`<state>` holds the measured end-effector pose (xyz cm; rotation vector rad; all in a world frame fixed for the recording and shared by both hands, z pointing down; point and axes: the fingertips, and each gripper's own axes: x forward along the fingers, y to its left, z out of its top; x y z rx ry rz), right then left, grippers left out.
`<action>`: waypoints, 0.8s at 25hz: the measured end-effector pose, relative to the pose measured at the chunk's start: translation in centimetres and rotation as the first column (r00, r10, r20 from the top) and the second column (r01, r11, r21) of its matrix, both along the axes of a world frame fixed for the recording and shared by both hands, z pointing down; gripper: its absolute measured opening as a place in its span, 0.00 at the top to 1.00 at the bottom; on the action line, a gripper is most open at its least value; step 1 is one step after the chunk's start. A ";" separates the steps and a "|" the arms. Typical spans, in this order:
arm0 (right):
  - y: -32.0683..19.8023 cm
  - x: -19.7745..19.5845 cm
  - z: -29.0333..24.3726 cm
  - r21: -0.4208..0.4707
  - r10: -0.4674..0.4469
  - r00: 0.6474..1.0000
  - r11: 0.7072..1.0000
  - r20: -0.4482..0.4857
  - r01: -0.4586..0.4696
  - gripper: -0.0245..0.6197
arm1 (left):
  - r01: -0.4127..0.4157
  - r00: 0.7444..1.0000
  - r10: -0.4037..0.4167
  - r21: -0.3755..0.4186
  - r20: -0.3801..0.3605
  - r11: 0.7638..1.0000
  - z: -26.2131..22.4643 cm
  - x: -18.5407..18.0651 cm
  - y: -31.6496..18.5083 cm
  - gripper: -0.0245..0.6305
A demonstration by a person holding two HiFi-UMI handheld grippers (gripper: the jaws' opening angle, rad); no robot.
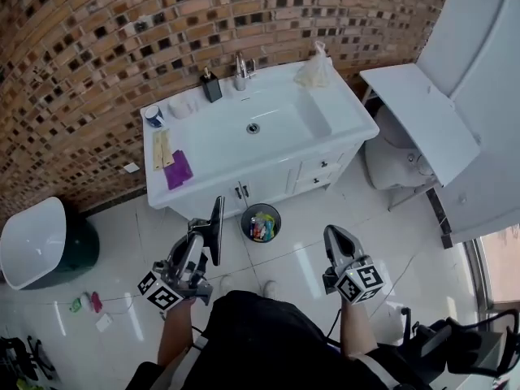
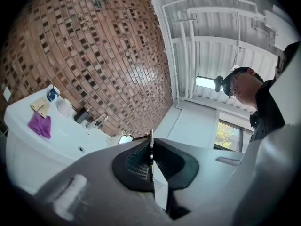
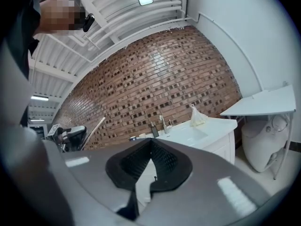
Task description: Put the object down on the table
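A bathroom: brown mosaic brick wall point(image 1: 97, 55) behind, glossy white floor tiles point(image 1: 301, 258) below. The white vanity tabletop point(image 1: 219, 149) stands against the wall, and its basin point(image 1: 280, 120) appears empty. A toilet point(image 1: 390, 157) sits to its right. In front of the vanity doors stands a round waste basket point(image 1: 244, 218) holding a few bright bits of litter point(image 1: 260, 230).

The task's thing is a thin dark flat plate point(image 1: 217, 227), seen edge-on. It is clenched in the left tongs point(image 1: 197, 238), and the left gripper view shows the pads pressed on its two faces. It hangs over the floor, well apart from the tabletop, which lies straight ahead of it. Its long axis points from the tongs toward the vanity's front edge. The right tongs point(image 1: 337, 238) are clamped together on nothing and sit about as far from the vanity.

On the tabletop's left end lie a purple cloth point(image 1: 178, 170) and a small cup point(image 1: 153, 116), so the bare stretch beside the basin looks the likelier landing place.
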<state>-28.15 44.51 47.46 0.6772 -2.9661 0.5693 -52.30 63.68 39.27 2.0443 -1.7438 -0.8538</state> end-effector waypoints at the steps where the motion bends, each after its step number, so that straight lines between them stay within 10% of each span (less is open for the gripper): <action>1: -0.2 0.9 0.3 -0.007 0.030 1.000 1.000 0.000 -0.030 0.95 | -0.028 1.000 0.028 -0.004 0.000 1.000 0.3 0.3 -0.9 0.96; 9: -1.4 5.6 -0.3 -0.009 0.241 0.971 0.971 -0.003 -0.241 0.95 | -0.257 0.966 0.256 0.022 0.032 0.966 -0.3 2.5 -8.1 0.96; 20: 0.0 8.6 -2.2 0.059 0.457 0.889 0.889 -0.037 -0.455 0.95 | -0.499 0.866 0.501 0.075 -0.005 0.863 -0.1 4.5 -14.7 0.96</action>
